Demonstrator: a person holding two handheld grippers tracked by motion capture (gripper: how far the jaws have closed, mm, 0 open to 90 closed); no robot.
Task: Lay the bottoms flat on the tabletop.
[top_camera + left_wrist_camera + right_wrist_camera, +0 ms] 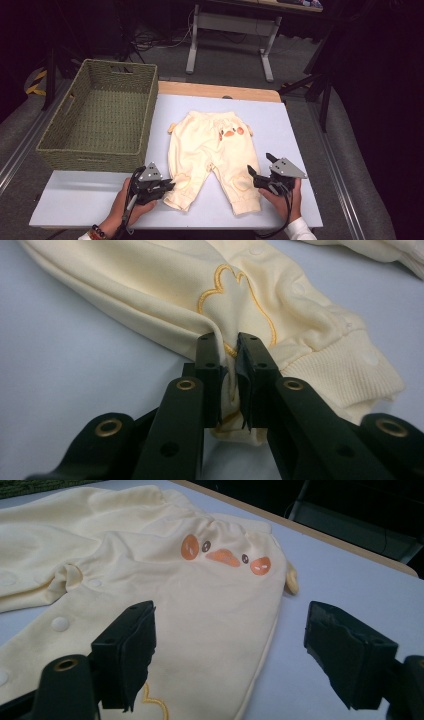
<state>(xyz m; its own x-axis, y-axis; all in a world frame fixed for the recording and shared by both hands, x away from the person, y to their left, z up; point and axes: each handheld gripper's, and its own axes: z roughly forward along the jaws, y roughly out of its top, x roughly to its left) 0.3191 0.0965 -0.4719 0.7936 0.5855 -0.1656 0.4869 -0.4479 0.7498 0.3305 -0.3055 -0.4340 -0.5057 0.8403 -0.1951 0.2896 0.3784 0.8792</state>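
Observation:
A pair of pale yellow baby trousers [212, 150] lies flat on the white table, waist toward the far side, with a duck face [222, 556] printed near the waist. My left gripper [169, 186] is shut on a pinch of fabric [229, 347] low on the trousers' left leg, just above the ribbed cuff [345, 375]. My right gripper [260, 170] stands open at the outer edge of the right leg, one jaw over the cloth and the other over bare table, nothing pinched between them.
A green woven basket [100, 112] stands at the table's left, overhanging its edge. The table's wooden far edge [220, 91] lies behind the trousers. Desk legs and cables stand on the dark floor beyond.

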